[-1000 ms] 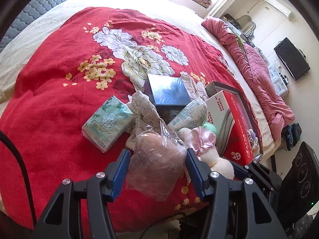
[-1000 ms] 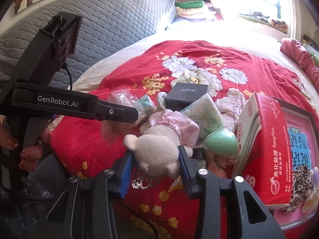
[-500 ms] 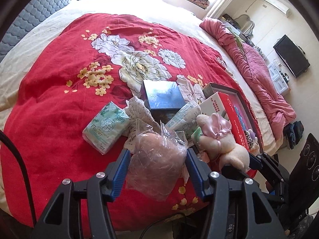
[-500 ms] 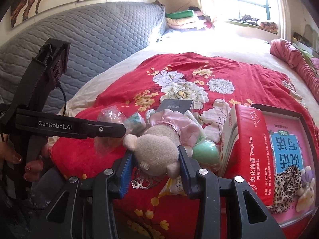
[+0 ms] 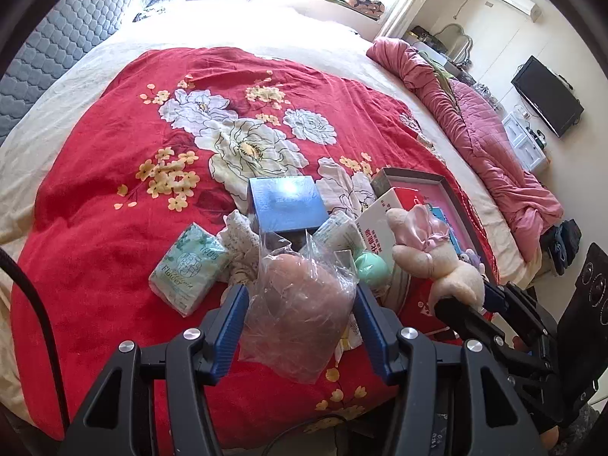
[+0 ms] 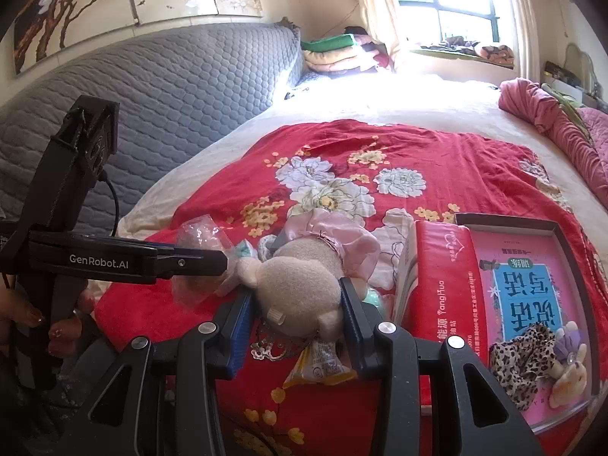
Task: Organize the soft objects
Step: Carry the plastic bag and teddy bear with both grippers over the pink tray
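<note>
My left gripper [image 5: 300, 296] is shut on a clear plastic bag holding a soft pink-beige lump [image 5: 298, 302], lifted above the red floral blanket [image 5: 114, 190]. My right gripper [image 6: 296, 300] is shut on a cream plush toy in a pink satin dress [image 6: 300, 285], also off the bed; the same plush toy [image 5: 437, 254] shows at the right of the left wrist view. The left gripper [image 6: 212, 260] with its bag [image 6: 197, 239] appears at the left of the right wrist view.
On the blanket lie a green tissue pack [image 5: 190, 269], a blue box [image 5: 287, 203], a mint ball [image 5: 372, 268], a red tissue box [image 6: 437, 285] and a tray with a pink-blue book [image 6: 532, 288] and leopard cloth [image 6: 520, 357]. Grey headboard [image 6: 171, 95] at left.
Both grippers have risen with their loads. The plush toy has come up off the pile and now hangs above the red box; the bed looks farther below.
</note>
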`<state>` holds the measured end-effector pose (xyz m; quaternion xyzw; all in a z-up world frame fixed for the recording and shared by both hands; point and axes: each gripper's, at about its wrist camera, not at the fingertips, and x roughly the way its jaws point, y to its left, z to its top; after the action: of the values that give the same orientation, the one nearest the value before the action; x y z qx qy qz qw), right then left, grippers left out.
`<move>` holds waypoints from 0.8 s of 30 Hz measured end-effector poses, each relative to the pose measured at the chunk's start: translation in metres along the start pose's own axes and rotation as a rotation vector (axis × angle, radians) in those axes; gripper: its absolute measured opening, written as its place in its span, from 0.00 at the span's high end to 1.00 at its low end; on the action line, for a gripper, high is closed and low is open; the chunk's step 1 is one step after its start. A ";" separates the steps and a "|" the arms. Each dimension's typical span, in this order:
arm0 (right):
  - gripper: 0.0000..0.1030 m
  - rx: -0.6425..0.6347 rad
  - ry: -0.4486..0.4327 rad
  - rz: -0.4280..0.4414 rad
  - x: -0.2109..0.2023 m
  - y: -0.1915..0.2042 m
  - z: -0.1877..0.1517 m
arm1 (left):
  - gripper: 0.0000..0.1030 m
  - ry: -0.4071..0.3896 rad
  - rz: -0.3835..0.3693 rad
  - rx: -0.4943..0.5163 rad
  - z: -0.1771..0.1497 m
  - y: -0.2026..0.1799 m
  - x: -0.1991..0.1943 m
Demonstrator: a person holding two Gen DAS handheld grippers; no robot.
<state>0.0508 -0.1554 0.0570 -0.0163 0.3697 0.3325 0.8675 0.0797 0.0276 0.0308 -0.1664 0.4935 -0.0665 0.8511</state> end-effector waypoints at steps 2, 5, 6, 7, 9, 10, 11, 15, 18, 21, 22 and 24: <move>0.58 0.010 -0.010 -0.008 -0.005 -0.005 0.003 | 0.45 -0.007 -0.008 0.009 0.004 -0.006 -0.003; 0.58 0.031 -0.033 -0.022 -0.014 -0.014 0.007 | 0.45 -0.015 -0.018 0.028 0.009 -0.017 -0.006; 0.58 0.034 -0.036 -0.027 -0.018 -0.017 0.009 | 0.45 -0.020 -0.023 0.034 0.011 -0.021 -0.008; 0.58 0.040 -0.045 -0.038 -0.022 -0.021 0.010 | 0.45 -0.023 -0.030 0.039 0.013 -0.025 -0.009; 0.58 0.055 -0.061 -0.051 -0.030 -0.029 0.012 | 0.45 -0.024 -0.036 0.057 0.016 -0.034 -0.009; 0.58 0.067 -0.070 -0.061 -0.034 -0.033 0.013 | 0.45 -0.027 -0.039 0.063 0.018 -0.038 -0.009; 0.58 0.076 -0.075 -0.069 -0.037 -0.038 0.013 | 0.45 -0.028 -0.043 0.074 0.020 -0.044 -0.009; 0.58 0.099 -0.103 -0.119 -0.052 -0.057 0.015 | 0.45 -0.027 -0.051 0.114 0.026 -0.067 -0.006; 0.58 0.129 -0.121 -0.144 -0.062 -0.071 0.014 | 0.45 -0.025 -0.065 0.146 0.029 -0.085 -0.004; 0.58 0.150 -0.135 -0.168 -0.072 -0.084 0.013 | 0.45 -0.020 -0.083 0.172 0.032 -0.103 0.000; 0.58 0.156 -0.142 -0.179 -0.076 -0.088 0.013 | 0.45 -0.017 -0.086 0.180 0.033 -0.108 0.002; 0.58 0.165 -0.150 -0.195 -0.082 -0.095 0.012 | 0.45 -0.011 -0.096 0.205 0.033 -0.121 0.005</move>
<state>0.0727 -0.2719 0.0984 0.0441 0.3267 0.2156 0.9191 0.1174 -0.0798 0.0839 -0.1023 0.4709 -0.1567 0.8621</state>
